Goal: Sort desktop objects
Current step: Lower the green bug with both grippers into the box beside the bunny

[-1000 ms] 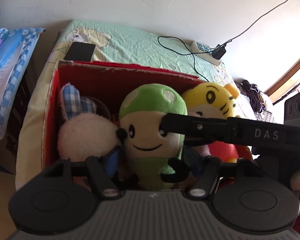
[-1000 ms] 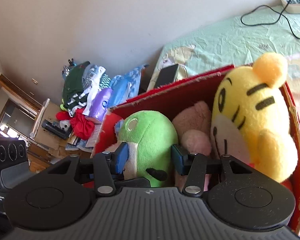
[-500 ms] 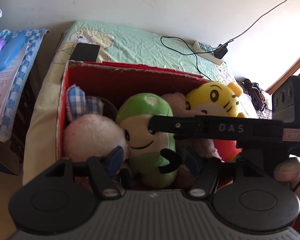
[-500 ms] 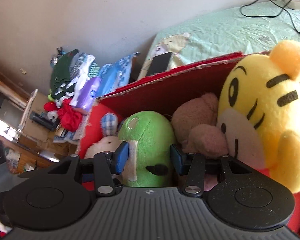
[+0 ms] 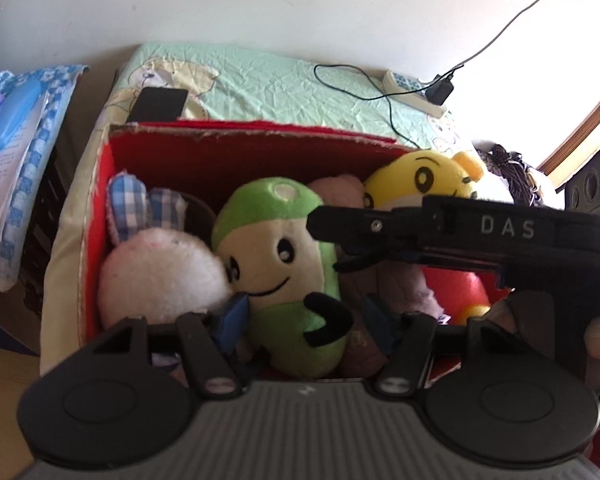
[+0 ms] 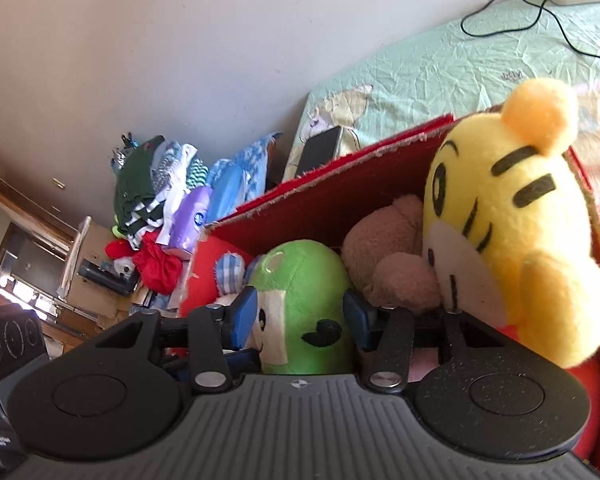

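- Pale wall behind, and below it a bed under a green sheet, with a dark phone at its left corner and a power strip with its cord at the right.
- Against the bed stands the red box, packed with soft toys.
- Left to right in the left wrist view: a white plush with checked ears, the green plush, a brown plush behind it, and the yellow tiger plush at the right end.
- The left gripper has its jaws spread wide, one on each side of the green plush's lower body; I cannot tell whether the pads touch it.
- The right gripper reaches in from the right, jaws open about the same toy's head, flanking it closely with no clear squeeze; its body crosses the left view as a dark bar.
- The green plush stands upright, long axis vertical, straight ahead of both pairs of jaws and between them.
- Judgement: both grippers are equally near; the next move likely turns on closing one pair across the toy's width and lifting straight up, clear of its neighbours.
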Demonstrator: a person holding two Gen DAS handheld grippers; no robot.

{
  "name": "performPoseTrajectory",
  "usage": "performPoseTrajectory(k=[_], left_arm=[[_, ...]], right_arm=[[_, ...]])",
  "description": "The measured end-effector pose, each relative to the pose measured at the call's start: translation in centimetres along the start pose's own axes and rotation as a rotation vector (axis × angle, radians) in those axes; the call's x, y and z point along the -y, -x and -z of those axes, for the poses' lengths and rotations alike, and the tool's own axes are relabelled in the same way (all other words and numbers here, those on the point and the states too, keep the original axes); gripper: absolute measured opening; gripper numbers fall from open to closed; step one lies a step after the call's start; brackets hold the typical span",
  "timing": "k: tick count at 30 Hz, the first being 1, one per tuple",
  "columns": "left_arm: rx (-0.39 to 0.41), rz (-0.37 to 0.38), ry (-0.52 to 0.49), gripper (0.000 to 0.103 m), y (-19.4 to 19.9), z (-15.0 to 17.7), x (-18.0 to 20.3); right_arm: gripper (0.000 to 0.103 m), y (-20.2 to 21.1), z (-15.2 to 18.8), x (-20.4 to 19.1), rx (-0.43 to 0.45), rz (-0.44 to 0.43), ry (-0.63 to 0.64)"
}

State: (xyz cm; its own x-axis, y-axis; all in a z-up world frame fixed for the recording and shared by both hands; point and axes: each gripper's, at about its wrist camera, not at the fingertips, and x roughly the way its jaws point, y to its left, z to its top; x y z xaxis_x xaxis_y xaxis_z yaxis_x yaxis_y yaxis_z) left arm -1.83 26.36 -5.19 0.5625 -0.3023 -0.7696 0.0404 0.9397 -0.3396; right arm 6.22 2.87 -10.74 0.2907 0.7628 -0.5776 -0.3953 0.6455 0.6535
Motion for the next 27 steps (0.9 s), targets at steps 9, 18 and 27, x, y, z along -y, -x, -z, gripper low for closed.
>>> performPoseTrajectory(k=[9, 18, 27], left_arm=[[-0.027, -0.034, 0.011, 0.065, -1.0, -0.4, -0.1], [-0.041, -0.057, -0.003, 0.072, -1.6, -0.4, 0.4], [-0.049, -0.067, -0.015, 0.081, -2.0, -0.4, 1.0]], right_arm=[[0.025, -0.9, 0.4, -0.2, -0.011, 0.027, 0.028], [0.027, -1.2, 1.2, 0.5, 0.026, 0.032, 0.050], [0.029, -1.3, 1.6, -0.1, 0.052, 0.055, 0.099]])
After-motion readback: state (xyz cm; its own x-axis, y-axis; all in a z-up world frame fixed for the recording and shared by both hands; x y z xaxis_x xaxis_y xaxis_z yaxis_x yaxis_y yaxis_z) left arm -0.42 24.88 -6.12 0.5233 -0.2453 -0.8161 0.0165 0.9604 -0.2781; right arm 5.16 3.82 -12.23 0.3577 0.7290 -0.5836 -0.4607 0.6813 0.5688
